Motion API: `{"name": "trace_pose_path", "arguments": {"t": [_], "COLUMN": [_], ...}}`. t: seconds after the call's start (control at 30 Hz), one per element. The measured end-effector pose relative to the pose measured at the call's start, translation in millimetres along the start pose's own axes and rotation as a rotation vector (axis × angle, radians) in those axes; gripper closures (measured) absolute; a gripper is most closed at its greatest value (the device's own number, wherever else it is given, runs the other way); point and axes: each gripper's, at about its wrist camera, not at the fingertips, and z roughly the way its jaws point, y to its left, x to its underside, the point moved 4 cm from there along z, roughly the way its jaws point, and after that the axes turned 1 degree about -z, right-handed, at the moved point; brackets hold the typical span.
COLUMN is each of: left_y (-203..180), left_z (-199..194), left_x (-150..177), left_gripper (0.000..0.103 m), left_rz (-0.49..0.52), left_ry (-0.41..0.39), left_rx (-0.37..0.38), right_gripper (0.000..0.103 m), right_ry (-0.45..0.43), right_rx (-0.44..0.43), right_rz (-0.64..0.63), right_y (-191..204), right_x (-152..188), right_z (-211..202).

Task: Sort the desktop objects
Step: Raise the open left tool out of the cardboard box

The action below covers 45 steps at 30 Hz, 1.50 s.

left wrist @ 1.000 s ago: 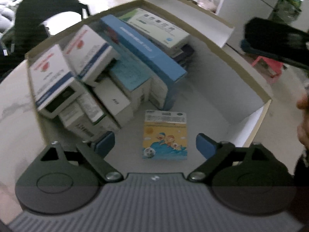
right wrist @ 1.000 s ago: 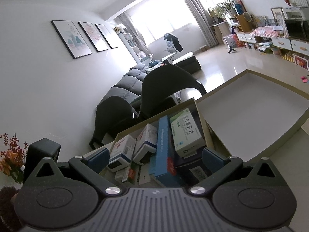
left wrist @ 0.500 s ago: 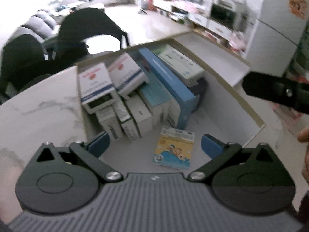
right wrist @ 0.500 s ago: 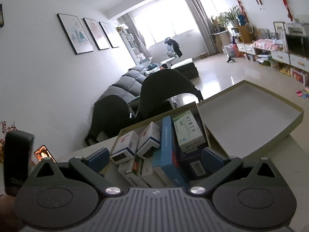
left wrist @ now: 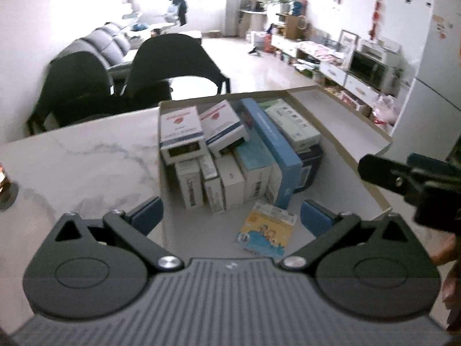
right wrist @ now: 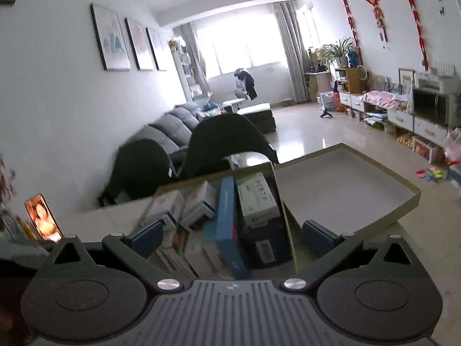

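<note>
Left gripper [left wrist: 230, 213] and right gripper [right wrist: 230, 238] both spread wide, empty | flat yellow-and-blue cartoon-printed carton [left wrist: 266, 229] lying inside shallow cardboard box [left wrist: 374, 190], beside packed medicine cartons [left wrist: 219, 155] | stage unclear; any pick best taken squarely across narrow sides.

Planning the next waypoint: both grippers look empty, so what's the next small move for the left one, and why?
Probably lower the left gripper onto the yellow box. It lies flat and alone on the tray floor, right between the open jaws, while the other boxes are packed tight.
</note>
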Motion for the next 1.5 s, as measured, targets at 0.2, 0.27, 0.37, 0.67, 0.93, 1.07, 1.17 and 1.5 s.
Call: {"name": "trace_pose_path", "arguments": {"t": [0.2, 0.27, 0.37, 0.67, 0.93, 1.07, 1.17, 1.5], "left_y": [-4.7, -3.1, 1.0, 9.3, 7.1, 10.3, 12.3, 10.3], "left_z": [-4.9, -3.6, -1.9, 1.8, -6.7, -8.0, -7.1, -6.1], "left_x": [15.0, 20.6, 26.7, 39.8, 39.7, 40.4, 40.2, 39.7], "left_gripper": [0.000, 0.000, 0.000, 0.000, 0.000, 0.000, 0.000, 0.000], "left_rz": [-0.012, -0.046, -0.110, -0.226, -0.200, -0.206, -0.207, -0.200], "left_ry": [-0.027, -0.020, -0.002, 0.060, 0.053, 0.058, 0.064, 0.068], "left_rx": [-0.097, -0.145, -0.181, -0.215, -0.257, -0.272, -0.267, -0.268], "right_gripper": [0.000, 0.000, 0.000, 0.000, 0.000, 0.000, 0.000, 0.000], "right_ry": [0.043, 0.057, 0.078, 0.132, 0.140, 0.151, 0.154, 0.156], "right_rx": [0.056, 0.075, 0.104, 0.166, 0.172, 0.172, 0.169, 0.173], "right_rz": [-0.038, -0.051, -0.070, -0.094, -0.100, -0.105, -0.105, -0.102], "right_y": [2.8, 3.8, 5.1, 4.4, 7.3, 12.1, 13.5, 12.4], "right_x": [11.1, 14.7, 20.2, 34.2, 35.1, 35.4, 35.9, 38.0], "right_z": [4.9, 6.5, 8.8, 12.1, 12.5, 16.7, 17.9, 17.3]}}
